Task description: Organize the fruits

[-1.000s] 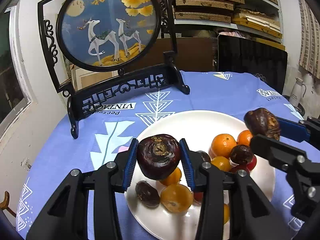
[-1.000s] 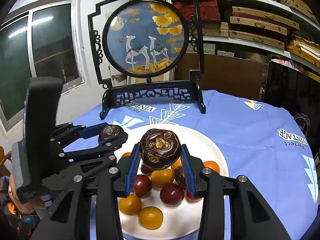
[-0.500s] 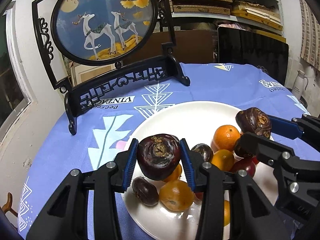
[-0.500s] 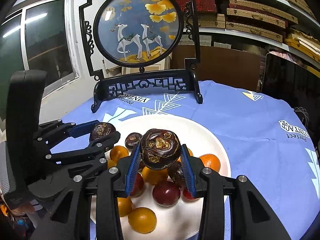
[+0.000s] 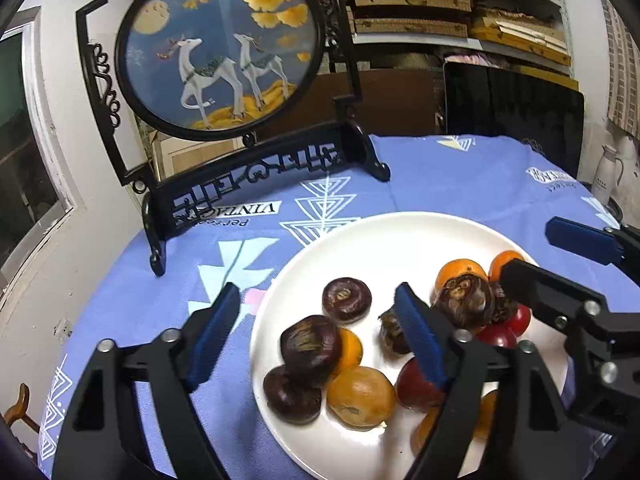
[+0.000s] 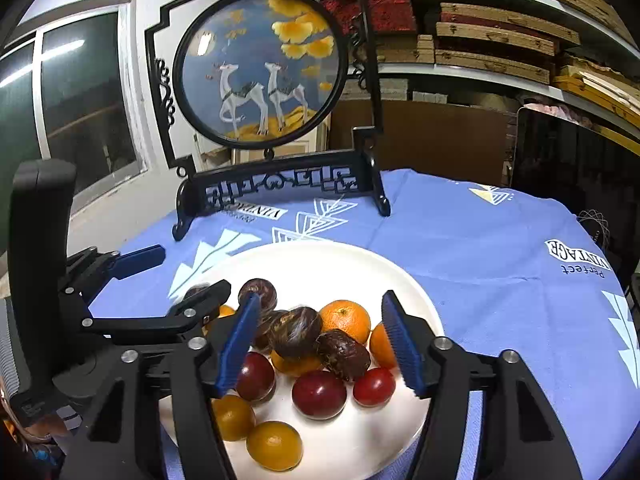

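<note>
A white plate [image 5: 360, 240] [image 6: 320, 264] on the blue cloth holds oranges, red fruits, yellow-orange fruits and several dark brown ones. My left gripper [image 5: 316, 336] hangs low over the plate's left side with its jaws opening. A dark brown fruit [image 5: 310, 350] lies on the pile between the pads, free of both. My right gripper [image 6: 320, 340] stands over the pile, jaws opening too. A blurred dark brown fruit [image 6: 296, 332] rests on the other fruits between its pads, untouched. Each gripper shows in the other's view, the right gripper [image 5: 528, 250] at the right and the left gripper [image 6: 180, 276] at the left.
A round deer picture in a black carved stand [image 5: 224, 52] [image 6: 260, 68] rises behind the plate. The blue tablecloth [image 5: 460, 184] spreads to the right. Shelves with flat boxes [image 6: 492, 40] and a black panel [image 5: 512, 116] stand behind. A white kettle [image 5: 608, 176] sits far right.
Both grippers have gone from shut on a dark brown fruit to open. Each fruit has dropped from between the pads onto the pile on the plate.
</note>
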`<action>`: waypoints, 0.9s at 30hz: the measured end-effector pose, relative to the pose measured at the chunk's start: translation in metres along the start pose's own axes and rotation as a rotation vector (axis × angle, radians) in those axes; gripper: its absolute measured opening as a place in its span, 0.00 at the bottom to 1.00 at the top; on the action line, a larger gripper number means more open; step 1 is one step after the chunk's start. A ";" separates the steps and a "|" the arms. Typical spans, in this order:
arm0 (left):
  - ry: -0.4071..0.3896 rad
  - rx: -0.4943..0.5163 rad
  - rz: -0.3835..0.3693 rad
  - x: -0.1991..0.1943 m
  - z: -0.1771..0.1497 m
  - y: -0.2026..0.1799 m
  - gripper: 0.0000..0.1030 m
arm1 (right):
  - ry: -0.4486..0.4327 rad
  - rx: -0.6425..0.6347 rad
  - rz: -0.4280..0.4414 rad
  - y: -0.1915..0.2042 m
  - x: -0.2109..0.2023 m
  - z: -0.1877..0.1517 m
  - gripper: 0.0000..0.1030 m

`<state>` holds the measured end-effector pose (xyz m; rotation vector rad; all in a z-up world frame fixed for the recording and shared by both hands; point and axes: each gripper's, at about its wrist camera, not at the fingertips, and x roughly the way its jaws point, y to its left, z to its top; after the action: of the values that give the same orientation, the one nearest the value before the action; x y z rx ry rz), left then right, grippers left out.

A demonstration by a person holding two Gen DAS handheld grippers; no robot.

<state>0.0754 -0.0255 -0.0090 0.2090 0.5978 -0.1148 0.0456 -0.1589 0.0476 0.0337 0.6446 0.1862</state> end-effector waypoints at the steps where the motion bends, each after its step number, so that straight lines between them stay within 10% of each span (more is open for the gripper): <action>1: -0.011 -0.002 0.005 -0.002 0.000 0.001 0.83 | -0.009 0.005 -0.005 0.000 -0.003 0.000 0.69; 15: -0.170 0.006 -0.027 -0.071 -0.020 0.002 0.95 | -0.119 0.102 -0.063 -0.019 -0.075 -0.056 0.90; 27: -0.121 -0.010 -0.052 -0.058 -0.025 0.003 0.95 | -0.055 -0.019 -0.164 -0.005 -0.059 -0.070 0.90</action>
<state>0.0144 -0.0142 0.0039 0.1753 0.4834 -0.1733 -0.0420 -0.1761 0.0268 -0.0322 0.5879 0.0333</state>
